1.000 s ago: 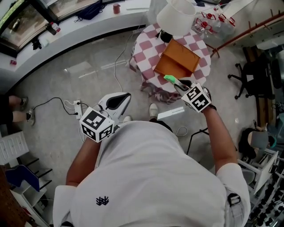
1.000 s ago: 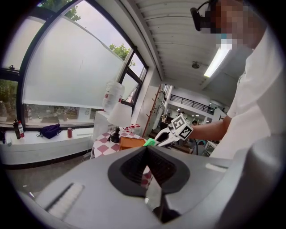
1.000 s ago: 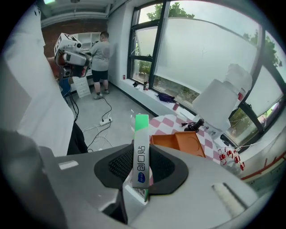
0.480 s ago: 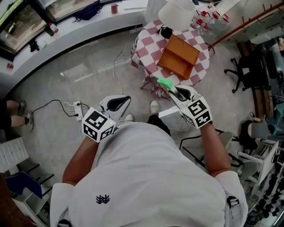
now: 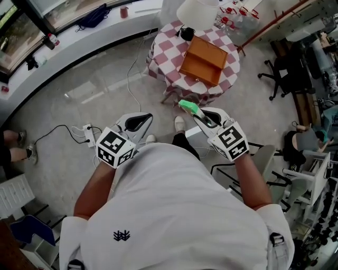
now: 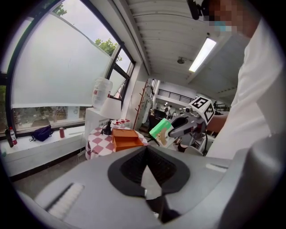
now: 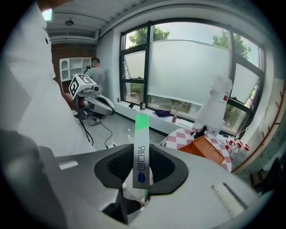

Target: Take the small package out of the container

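Beyond gripped green package (image 5: pixel 188 106), checkered table (image 5: pixel 161 52) carries orange container (image 5: pixel 203 60), lamp (image 5: pixel 198 11).

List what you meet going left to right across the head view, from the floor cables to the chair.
power strip → left gripper → green package → office chair

A small table (image 5: pixel 163 51) is covered with a red-and-white checked cloth (image 5: pixel 228 67). An orange box (image 5: pixel 203 60) and a white-shaded lamp (image 5: pixel 196 11) are set on it. A power strip (image 5: pixel 87 134) is laid on the grey floor (image 5: pixel 95 100).
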`<state>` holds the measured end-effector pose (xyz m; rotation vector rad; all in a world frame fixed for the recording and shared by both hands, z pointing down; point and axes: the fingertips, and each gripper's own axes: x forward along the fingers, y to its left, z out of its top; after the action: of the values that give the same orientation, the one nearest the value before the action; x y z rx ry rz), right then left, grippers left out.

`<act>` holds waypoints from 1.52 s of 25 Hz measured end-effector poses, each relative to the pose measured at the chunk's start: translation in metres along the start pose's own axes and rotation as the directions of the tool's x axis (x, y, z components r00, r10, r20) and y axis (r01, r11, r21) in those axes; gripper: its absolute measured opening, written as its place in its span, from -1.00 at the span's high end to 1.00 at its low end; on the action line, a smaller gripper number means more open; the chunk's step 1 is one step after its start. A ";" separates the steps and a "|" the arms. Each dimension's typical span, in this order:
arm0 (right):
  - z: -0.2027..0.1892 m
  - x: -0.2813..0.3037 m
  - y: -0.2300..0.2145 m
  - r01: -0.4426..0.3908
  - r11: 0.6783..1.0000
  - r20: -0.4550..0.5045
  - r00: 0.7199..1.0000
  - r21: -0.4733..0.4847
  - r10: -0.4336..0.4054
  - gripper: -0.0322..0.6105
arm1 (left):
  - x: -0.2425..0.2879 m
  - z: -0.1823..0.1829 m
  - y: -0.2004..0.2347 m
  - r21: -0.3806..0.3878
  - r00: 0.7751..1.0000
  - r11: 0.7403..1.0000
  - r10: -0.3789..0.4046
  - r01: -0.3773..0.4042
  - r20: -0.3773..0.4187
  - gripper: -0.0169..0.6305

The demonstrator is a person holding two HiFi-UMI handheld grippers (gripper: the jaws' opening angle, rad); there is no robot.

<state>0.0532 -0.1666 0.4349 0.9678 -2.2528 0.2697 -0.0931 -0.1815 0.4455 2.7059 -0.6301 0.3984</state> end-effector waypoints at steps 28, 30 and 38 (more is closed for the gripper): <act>0.002 0.001 0.003 0.017 1.000 -0.011 1.000 -0.012 -0.017 0.62 | -0.004 -0.008 0.003 -0.008 1.000 1.000 -0.013 0.013 0.001 0.78; 0.002 0.002 0.002 0.014 1.000 -0.012 1.000 -0.011 -0.014 0.62 | -0.005 -0.009 0.003 -0.011 1.000 1.000 -0.011 0.011 -0.002 0.78; 0.000 0.010 -0.008 -0.003 1.000 -0.027 1.000 -0.014 0.003 0.62 | -0.005 -0.009 0.009 -0.023 1.000 1.000 0.009 -0.009 -0.012 0.78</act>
<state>0.0534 -0.1777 0.4414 0.9478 -2.2294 0.2660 -0.1031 -0.1837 0.4543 2.6778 -0.6399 0.4075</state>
